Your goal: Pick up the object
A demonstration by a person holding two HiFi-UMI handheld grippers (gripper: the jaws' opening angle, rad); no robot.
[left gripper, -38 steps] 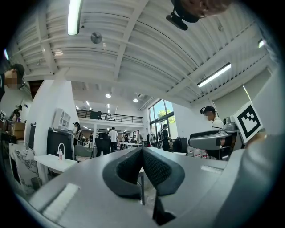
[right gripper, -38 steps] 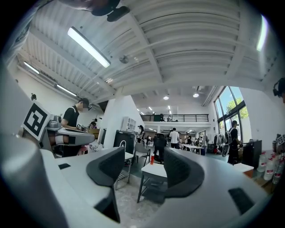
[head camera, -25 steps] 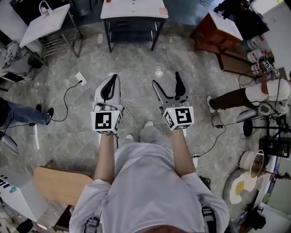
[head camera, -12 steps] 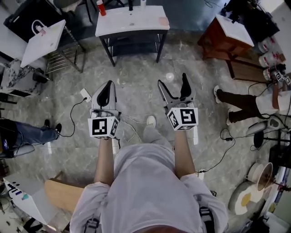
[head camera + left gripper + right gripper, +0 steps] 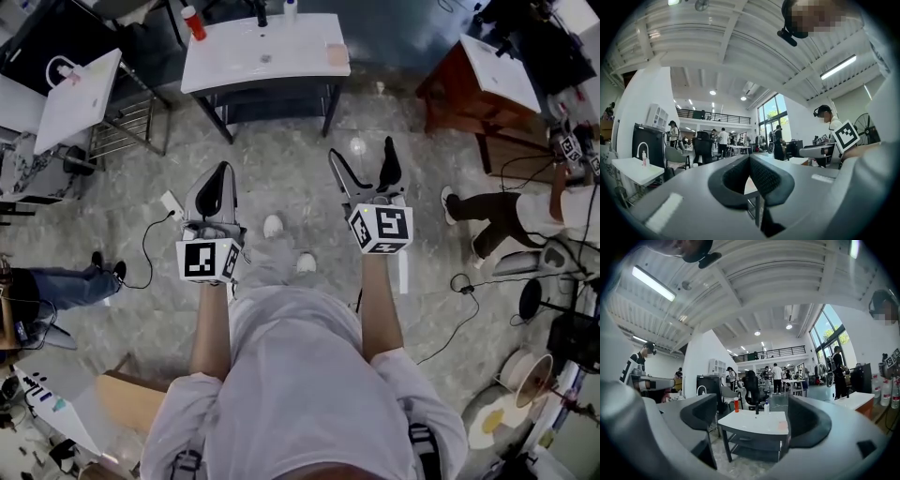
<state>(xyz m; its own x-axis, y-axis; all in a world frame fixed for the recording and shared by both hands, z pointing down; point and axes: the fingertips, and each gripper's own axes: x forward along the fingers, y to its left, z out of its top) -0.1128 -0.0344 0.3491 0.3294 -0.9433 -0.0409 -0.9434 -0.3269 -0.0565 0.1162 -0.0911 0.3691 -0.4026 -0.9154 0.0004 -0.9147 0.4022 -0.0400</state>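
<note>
Two grippers [image 5: 223, 171] [image 5: 362, 153], one white table [image 5: 281, 58], three bottles [image 5: 192, 21] [image 5: 260, 11] [image 5: 291, 7] (red, dark, white)

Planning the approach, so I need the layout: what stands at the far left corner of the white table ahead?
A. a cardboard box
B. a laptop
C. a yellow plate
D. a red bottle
D: a red bottle stands upright at the far left corner of the white table, and it shows there in both the head view and the right gripper view.

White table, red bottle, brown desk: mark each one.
white table [image 5: 230, 64]: head view, bare part of its top.
red bottle [image 5: 194, 25]: head view, middle of its body.
brown desk [image 5: 448, 82]: head view, its brown side panel.
</note>
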